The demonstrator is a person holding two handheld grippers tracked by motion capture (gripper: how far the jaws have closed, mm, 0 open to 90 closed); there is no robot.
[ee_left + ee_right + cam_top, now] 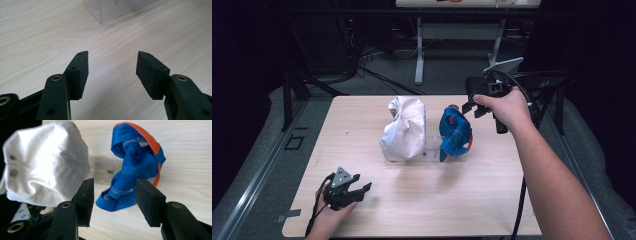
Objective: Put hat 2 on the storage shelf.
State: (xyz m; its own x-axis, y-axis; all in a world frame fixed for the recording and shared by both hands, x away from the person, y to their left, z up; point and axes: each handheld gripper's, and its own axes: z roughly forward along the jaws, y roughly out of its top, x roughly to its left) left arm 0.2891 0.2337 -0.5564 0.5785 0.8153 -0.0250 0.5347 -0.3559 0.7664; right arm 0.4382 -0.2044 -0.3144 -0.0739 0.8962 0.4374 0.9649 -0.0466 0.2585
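Two caps on a clear stand, mid-table, both grippers' fingers spread.
Left gripper (358,191) rests near the table (462,200) edge, empty. White cap (404,128) and blue cap (455,132) stand on edge, long axes running away from me. Right gripper (473,106) hangs just beyond the blue cap, holding nothing; the stand (428,153) is mostly hidden.

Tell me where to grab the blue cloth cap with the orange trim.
Take the blue cloth cap with orange trim by its bunched blue fabric, coming from the far right side, where the open right gripper already faces it; the folds look thin enough to pinch.
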